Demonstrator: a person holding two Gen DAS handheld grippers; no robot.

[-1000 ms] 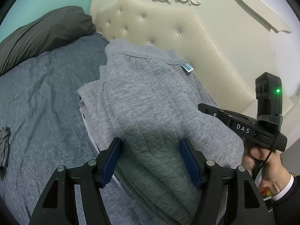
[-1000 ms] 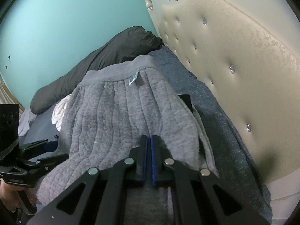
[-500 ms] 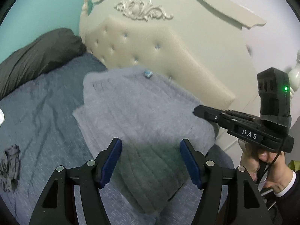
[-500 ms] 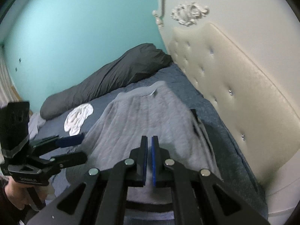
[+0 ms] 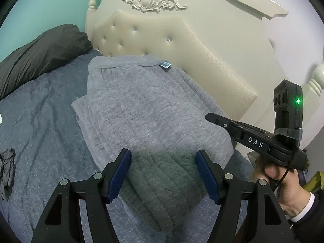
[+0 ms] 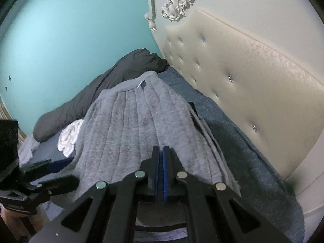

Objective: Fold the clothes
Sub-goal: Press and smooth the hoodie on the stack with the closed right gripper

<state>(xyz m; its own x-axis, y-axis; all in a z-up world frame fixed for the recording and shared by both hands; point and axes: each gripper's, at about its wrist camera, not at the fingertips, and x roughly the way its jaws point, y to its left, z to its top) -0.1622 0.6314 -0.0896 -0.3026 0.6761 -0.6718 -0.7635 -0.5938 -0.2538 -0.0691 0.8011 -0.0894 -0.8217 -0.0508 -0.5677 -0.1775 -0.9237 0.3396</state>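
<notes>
A folded grey quilted garment [image 5: 145,111] with a small blue label at its far edge lies on the bed near the headboard. My left gripper [image 5: 163,162] hovers over its near end, open, with only the fabric below showing between its blue pads. The right gripper [image 6: 161,151] is shut with pad against pad, and nothing shows between them. It sits just above the garment [image 6: 137,125] at its near edge. In the left wrist view the right gripper [image 5: 210,118] reaches in from the right beside the garment, held by a person's hand [image 5: 283,184]. The left gripper [image 6: 50,166] shows at the right wrist view's left edge.
A blue-grey sheet [image 5: 40,121] covers the bed. A cream tufted headboard [image 5: 182,46] stands close behind the garment. A dark pillow [image 5: 40,48] lies at the far left, a small dark cloth [image 5: 7,172] at the left edge, and a white bundle [image 6: 68,137] beyond the garment.
Both grippers have drawn back from the garment, so more of the headboard and wall shows. The garment stays lying on the bed. The right gripper stays shut and the left open.
</notes>
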